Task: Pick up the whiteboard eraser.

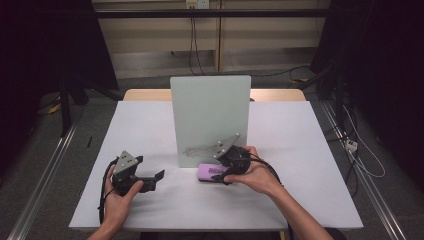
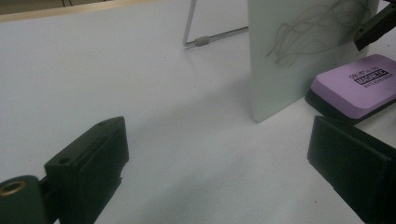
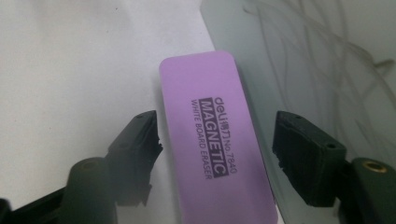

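Your right gripper is wide open, one jaw on each side of the purple eraser. It does not hold it yet. The eraser lies flat on the table, just in front of the scribbled whiteboard. Its long side runs straight between your jaws. Your left gripper is open too, empty, and farther away. I see no boxes or bowls.

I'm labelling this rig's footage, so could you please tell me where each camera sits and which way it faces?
High view: above the person's side, looking forward and down at the table; forearms, both hands.
Left gripper view: on the left claw, facing the whiteboard; own jaws.
Right gripper view: on the right claw, facing down at the eraser.
All share eraser and whiteboard.
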`<state>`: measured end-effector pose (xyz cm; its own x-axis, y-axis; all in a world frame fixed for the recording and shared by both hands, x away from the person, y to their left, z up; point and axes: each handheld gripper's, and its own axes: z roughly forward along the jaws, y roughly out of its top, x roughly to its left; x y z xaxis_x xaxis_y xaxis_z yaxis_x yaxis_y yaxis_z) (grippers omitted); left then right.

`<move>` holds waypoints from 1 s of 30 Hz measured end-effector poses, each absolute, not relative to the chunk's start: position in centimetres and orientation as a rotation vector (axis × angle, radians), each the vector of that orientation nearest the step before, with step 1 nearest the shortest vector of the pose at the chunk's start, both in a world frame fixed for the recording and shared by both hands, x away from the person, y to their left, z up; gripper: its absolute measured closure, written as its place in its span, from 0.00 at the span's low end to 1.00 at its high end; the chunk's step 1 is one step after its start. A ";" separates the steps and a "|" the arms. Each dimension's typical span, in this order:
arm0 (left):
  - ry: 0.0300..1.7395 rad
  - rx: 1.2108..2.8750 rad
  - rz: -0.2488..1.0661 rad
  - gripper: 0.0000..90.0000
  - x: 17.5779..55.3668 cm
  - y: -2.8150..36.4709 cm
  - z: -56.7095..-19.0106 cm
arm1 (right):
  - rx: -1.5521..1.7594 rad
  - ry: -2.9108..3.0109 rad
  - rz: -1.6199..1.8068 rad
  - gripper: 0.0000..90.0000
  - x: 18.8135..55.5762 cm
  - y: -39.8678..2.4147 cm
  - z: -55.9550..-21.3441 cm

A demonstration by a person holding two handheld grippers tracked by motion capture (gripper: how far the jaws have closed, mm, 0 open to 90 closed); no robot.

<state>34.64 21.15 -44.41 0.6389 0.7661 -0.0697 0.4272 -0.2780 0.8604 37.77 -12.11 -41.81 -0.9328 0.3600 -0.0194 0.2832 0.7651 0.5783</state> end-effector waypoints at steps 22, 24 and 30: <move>0.935 1.919 0.450 0.06 34.7 21.1 -44.4 | 0.386 2.963 0.661 0.42 39.0 -9.6 -42.6; 0.935 1.920 0.449 0.06 34.7 21.1 -44.4 | 0.378 2.962 0.652 0.44 39.0 -9.8 -42.6; 0.938 1.920 0.445 0.06 34.7 21.0 -44.5 | 0.355 2.972 0.604 0.45 39.0 -9.7 -42.6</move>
<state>34.70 21.03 -44.50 0.6437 0.7621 -0.0696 0.4288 -0.2839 0.8576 39.00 -9.69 -42.61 -0.9692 0.2431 -0.0395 0.2084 0.8949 0.3946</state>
